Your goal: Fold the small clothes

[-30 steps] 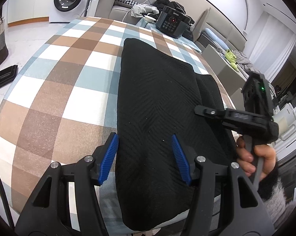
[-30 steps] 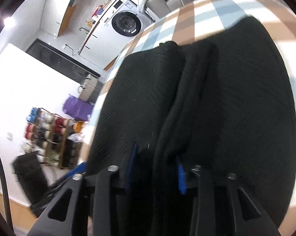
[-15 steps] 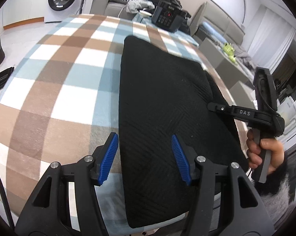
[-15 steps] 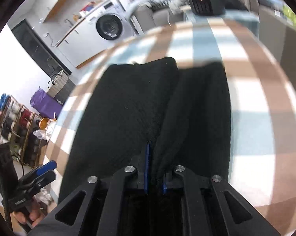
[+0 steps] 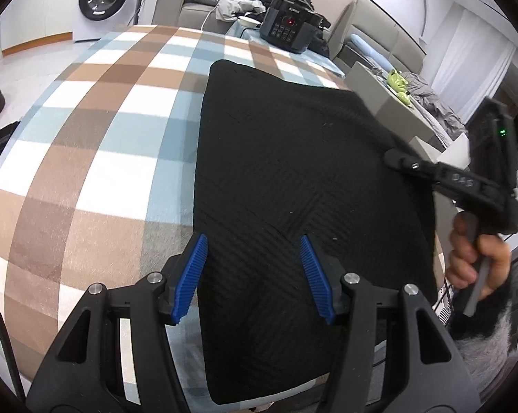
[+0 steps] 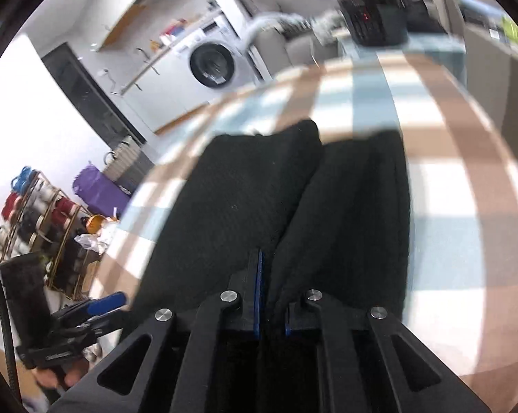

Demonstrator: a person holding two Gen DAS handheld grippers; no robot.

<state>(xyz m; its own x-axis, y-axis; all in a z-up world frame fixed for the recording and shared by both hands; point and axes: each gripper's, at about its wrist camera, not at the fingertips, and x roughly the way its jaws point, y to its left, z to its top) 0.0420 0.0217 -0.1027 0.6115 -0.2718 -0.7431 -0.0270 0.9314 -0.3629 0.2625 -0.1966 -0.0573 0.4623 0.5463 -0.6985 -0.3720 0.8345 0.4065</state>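
Right gripper (image 6: 269, 296) rose w/ black cloth (image 5: 293, 179) edge, pinching it | left gripper (image 5: 254, 275) spread above cloth

You see a matt black knit garment (image 5: 293, 179) with a herringbone rib, lying on a soft, slightly fuzzy checked tablecloth (image 5: 97, 158). The left gripper (image 5: 254, 275) is matt black plastic with ribbed blue pads (image 5: 193, 275) and shiny metal pins.

The checked tablecloth (image 5: 97, 158) lies bare and passable left of the black garment (image 5: 293, 179), while the black cooker (image 5: 288, 29) blocks the far edge and the right gripper (image 5: 393, 158) occupies the garment's right side.
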